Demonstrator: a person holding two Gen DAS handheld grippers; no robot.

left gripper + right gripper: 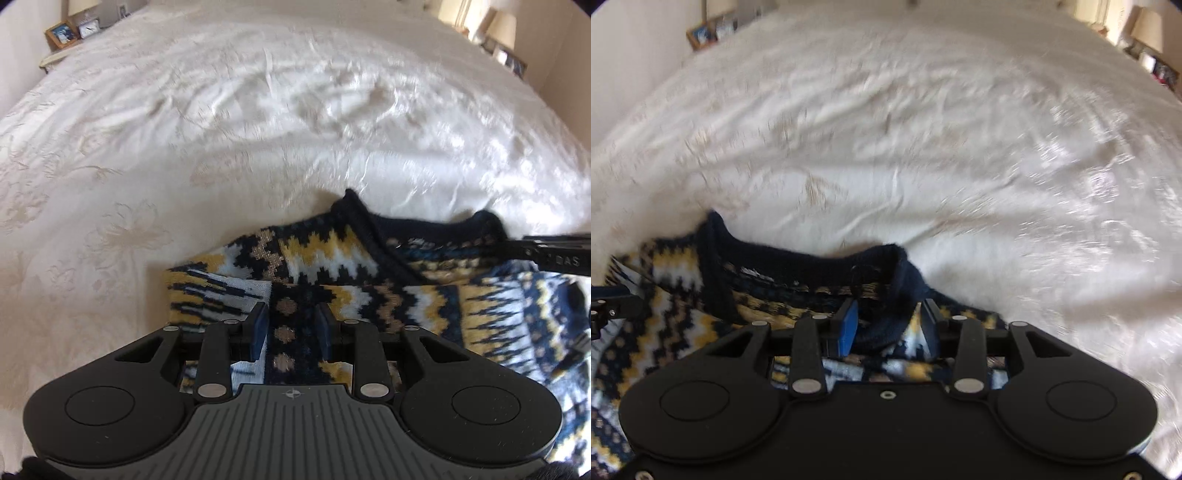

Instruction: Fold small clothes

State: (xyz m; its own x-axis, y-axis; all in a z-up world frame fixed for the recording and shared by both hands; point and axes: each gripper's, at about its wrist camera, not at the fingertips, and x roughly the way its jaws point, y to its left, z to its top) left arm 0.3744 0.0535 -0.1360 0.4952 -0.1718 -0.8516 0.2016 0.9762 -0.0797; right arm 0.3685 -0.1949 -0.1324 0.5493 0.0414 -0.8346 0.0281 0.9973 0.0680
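Left wrist view: left gripper (291,325) low over a patterned knit sweater (369,280), navy, yellow and white zigzags with tan dots. Fingers (260,328) stand apart, a band of dotted knit lying between them; whether the pads press the fabric, cannot tell. Sweater spreads from directly under the fingers out to the right and ahead, resting on a white embroidered bedspread (221,129). Navy collar (424,225) lies ahead and right of the fingertips. Right gripper (554,254) enters at the far right edge, over the sweater's shoulder area. Far ahead left, a framed photo (62,33) and small clock (88,27) on a bedside surface.

Right wrist view: right gripper (888,325) sits at the sweater's neckline. Fingers (847,325) are apart, with a bunched fold of navy collar (886,328) between them; contact looks likely on the left pad, not certain on the right. Collar (798,258) rim runs ahead and left. Sweater body extends left and beneath the gripper. Left gripper (613,302) shows at the left edge. Bedspread (923,147) blurred beyond.
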